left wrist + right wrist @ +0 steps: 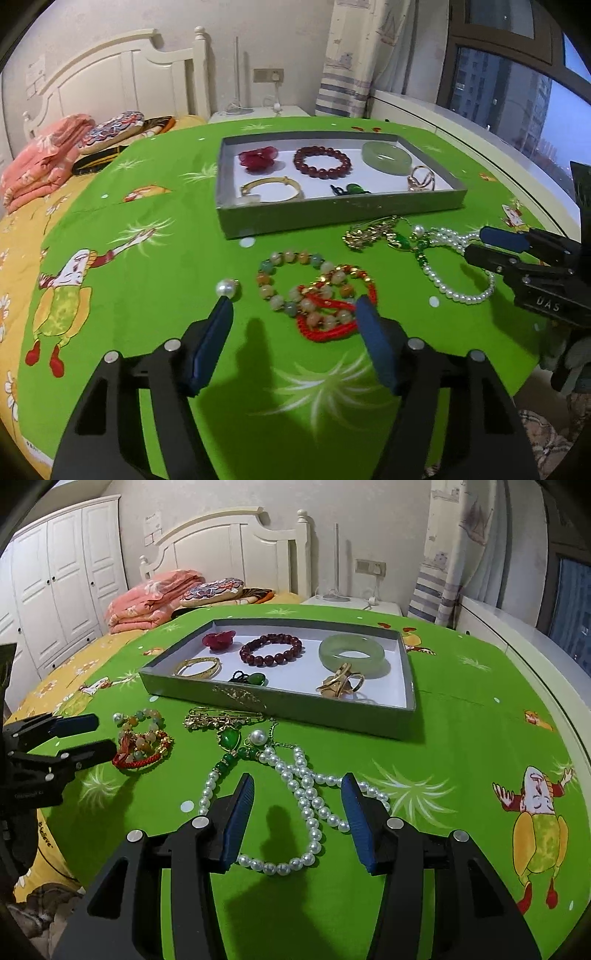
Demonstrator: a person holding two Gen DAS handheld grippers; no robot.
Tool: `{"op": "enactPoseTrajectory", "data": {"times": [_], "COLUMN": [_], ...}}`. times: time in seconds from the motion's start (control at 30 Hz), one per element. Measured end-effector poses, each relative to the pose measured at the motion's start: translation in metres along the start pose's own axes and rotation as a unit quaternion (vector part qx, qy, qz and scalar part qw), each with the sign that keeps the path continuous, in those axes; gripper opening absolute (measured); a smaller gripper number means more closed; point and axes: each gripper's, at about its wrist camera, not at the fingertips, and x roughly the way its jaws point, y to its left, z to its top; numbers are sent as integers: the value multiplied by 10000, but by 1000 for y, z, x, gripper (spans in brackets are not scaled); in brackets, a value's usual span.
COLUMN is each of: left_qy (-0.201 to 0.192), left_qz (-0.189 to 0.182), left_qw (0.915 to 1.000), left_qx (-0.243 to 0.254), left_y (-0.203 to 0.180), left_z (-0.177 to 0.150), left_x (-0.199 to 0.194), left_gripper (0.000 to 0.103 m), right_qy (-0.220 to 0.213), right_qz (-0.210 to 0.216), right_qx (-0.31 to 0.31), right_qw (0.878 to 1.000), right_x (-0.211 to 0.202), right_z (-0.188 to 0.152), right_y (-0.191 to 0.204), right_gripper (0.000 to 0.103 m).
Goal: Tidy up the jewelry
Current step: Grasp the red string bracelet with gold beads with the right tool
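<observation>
A grey tray (pixel 332 212) (pixel 280 705) on the green cloth holds a red flower, a dark red bead bracelet (pixel 322 160), a jade bangle (pixel 351 650), a gold bangle, a green pendant and a gold ring. In front of it lie a multicolour bead bracelet tangled with a red cord bracelet (pixel 314 295) (pixel 142 744), a loose pearl (pixel 226 288), a gold brooch (pixel 221 720), a green pendant necklace (pixel 229 738) and a pearl necklace (pixel 306 805) (pixel 461 273). My left gripper (pixel 293 306) is open over the bead bracelet. My right gripper (pixel 297 786) is open over the pearl necklace.
The green cloth (pixel 147 295) covers a table beside a bed with pink folded blankets (pixel 151 598) and a patterned cushion (pixel 110 129). A white sill and window run along the right. A nightstand with a lamp stands behind the table.
</observation>
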Motion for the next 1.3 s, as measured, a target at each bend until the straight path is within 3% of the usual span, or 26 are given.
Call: {"op": "enactPoseTrajectory", "data": {"times": [0.23, 0.3, 0.43, 0.63, 0.73, 0.87, 1.03, 1.2, 1.3], "left_qy": [91, 173, 315, -474, -746, -979, -876, -523, -372], "left_qz": [36, -3, -101, -230, -240, -174, -159, -165, -67], "left_qw": [9999, 9998, 9990, 9986, 9969, 9950, 9960, 9982, 9987], "left_qx": [29, 39, 304, 38, -26, -13, -50, -255, -355], "left_y": [-2, -2, -6, 13, 26, 31, 34, 45, 55], "left_z": [13, 18, 21, 37, 48, 54, 47, 29, 16], "left_x": [13, 20, 26, -23, -47, -72, -72, -52, -43], "left_gripper": [62, 51, 4, 1, 0, 0, 0, 2, 27], "right_qy": [-32, -42, -54, -87, -68, -65, 50, 50, 68], "right_qz": [96, 117, 134, 92, 593, 897, 1299, 1303, 1213], "right_qx": [94, 99, 139, 126, 241, -217, -659, -1518, -1962], "right_qw": [9999, 9999, 9998, 9998, 9979, 9957, 9893, 9798, 9730], "right_x": [-1, -1, -1, -4, -6, -6, 2, 10, 16], "right_z": [-1, -1, -1, 1, 2, 4, 5, 10, 17], "right_y": [-4, -4, -6, -2, 8, 45, 84, 118, 128], "right_gripper": [48, 48, 48, 48, 48, 48, 48, 48, 48]}}
